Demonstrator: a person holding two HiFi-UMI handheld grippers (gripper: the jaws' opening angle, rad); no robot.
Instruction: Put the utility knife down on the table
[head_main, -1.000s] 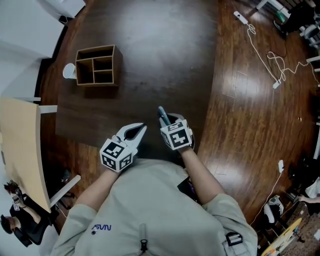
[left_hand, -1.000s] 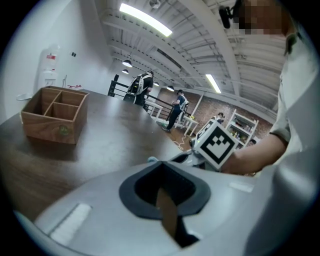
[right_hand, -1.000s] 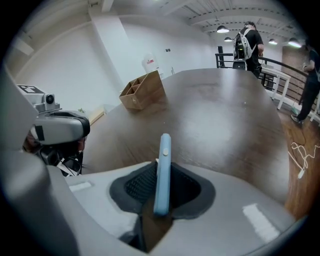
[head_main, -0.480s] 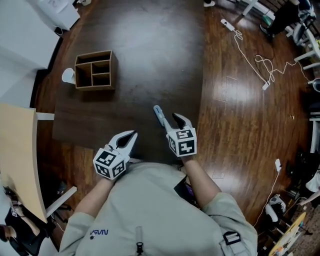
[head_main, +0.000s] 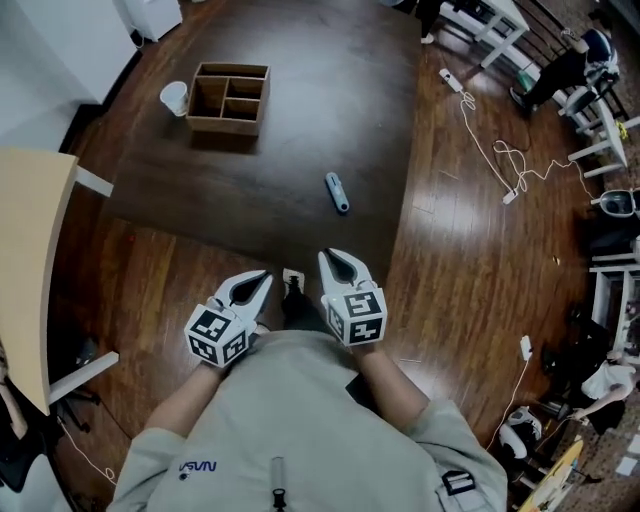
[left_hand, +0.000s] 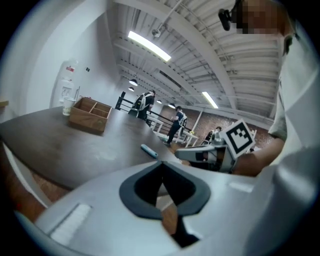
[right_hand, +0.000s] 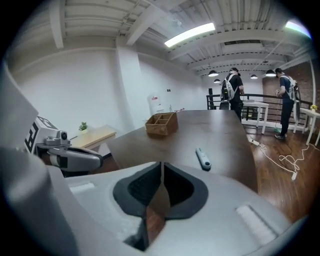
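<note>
The blue-grey utility knife (head_main: 337, 192) lies flat on the dark wooden table (head_main: 300, 110), near its right edge, with nothing touching it. It also shows in the left gripper view as the knife (left_hand: 149, 150) and in the right gripper view as the knife (right_hand: 202, 158). Both grippers are drawn back off the table, close to the person's body. My right gripper (head_main: 328, 258) points toward the knife from well short of it. Its jaws are closing, tips together, nothing between them (right_hand: 161, 163). My left gripper (head_main: 262, 277) sits beside it, shut and empty (left_hand: 161, 164).
A wooden compartment box (head_main: 228, 97) and a white cup (head_main: 174, 98) stand at the table's far left. A light wooden tabletop (head_main: 30, 260) lies to the left. White cables (head_main: 490, 150) trail over the floor on the right. People and white tables are in the background.
The right gripper opened and left the knife on the table. Both grippers then drew back toward the body, off the table, and the right jaws came together again.
</note>
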